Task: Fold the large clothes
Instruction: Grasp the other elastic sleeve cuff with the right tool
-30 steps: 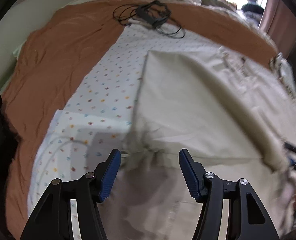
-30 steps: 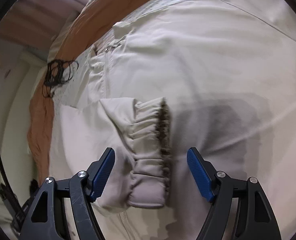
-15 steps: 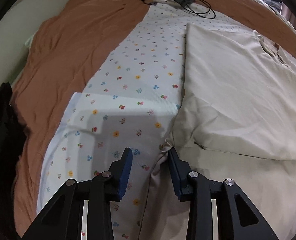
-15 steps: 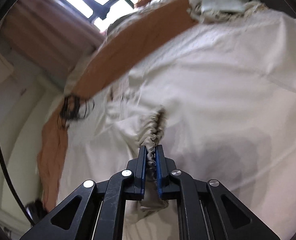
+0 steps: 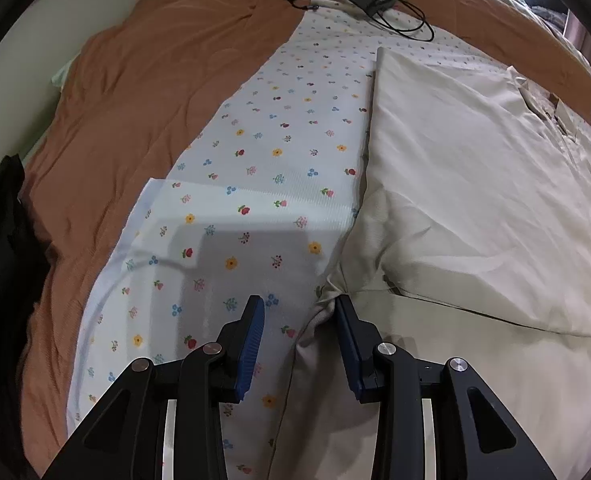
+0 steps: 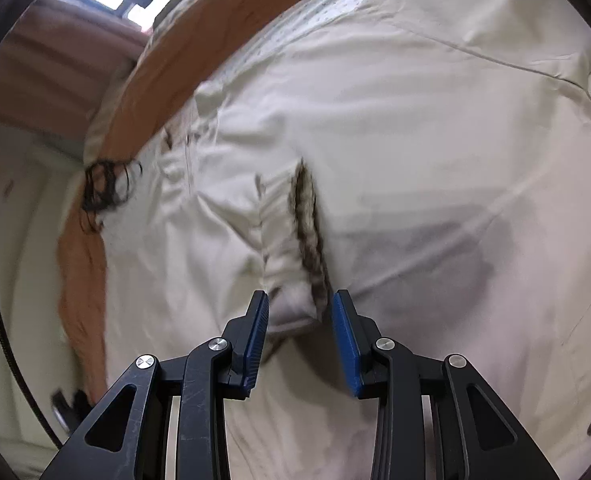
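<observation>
Your left gripper [image 5: 299, 316] sits with jaws apart over a bunched fold at the jacket's [image 5: 475, 184] left edge; cloth touches the right pad only. Your right gripper [image 6: 300, 312] has just been opening, and the cuff [image 6: 295, 280] lies loose between its jaws. The jacket lies spread on the floral sheet [image 5: 263, 184].

The jacket [image 5: 475, 184] is smooth matt beige cloth, its cuff [image 6: 295, 240] gathered in elastic ribs with a darker fuzzy lining. The sheet [image 5: 279, 152] is fine ribbed cotton printed with small flowers, the blanket [image 5: 143, 112] soft, creased rust-brown cloth. Both grippers are matt black plastic with ridged blue pads [image 5: 251, 344] and shiny metal screws [image 6: 384, 344]
</observation>
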Demonstrator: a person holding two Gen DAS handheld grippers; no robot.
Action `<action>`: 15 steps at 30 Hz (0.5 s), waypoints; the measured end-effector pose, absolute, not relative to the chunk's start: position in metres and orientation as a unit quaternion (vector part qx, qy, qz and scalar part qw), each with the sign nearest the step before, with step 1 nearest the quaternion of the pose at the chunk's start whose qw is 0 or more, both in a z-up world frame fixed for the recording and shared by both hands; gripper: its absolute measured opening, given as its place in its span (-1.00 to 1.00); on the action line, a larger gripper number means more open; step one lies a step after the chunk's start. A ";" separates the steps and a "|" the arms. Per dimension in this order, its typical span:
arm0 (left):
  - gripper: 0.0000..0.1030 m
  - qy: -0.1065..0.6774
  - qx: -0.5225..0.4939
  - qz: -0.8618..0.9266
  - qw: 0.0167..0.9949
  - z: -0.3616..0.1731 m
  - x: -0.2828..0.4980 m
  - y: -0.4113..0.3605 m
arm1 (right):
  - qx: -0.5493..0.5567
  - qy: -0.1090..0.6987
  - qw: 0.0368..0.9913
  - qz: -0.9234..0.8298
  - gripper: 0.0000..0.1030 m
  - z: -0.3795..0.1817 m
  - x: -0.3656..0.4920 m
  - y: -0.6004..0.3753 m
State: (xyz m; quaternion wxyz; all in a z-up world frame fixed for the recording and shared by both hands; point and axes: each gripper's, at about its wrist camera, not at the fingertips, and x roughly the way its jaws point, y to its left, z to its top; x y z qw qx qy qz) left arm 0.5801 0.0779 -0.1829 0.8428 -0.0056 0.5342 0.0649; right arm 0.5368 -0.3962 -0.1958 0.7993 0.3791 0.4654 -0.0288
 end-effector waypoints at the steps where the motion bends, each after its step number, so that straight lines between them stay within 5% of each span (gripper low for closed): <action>1: -0.26 0.535 -0.006 0.065 0.843 -0.183 0.580 0.078 | 0.383 0.471 0.794 -0.021 -0.33 -0.202 0.540 -0.392; 15: -0.22 0.540 0.006 0.085 0.837 -0.180 0.580 0.075 | 0.377 0.443 0.813 -0.010 -0.40 -0.216 0.566 -0.399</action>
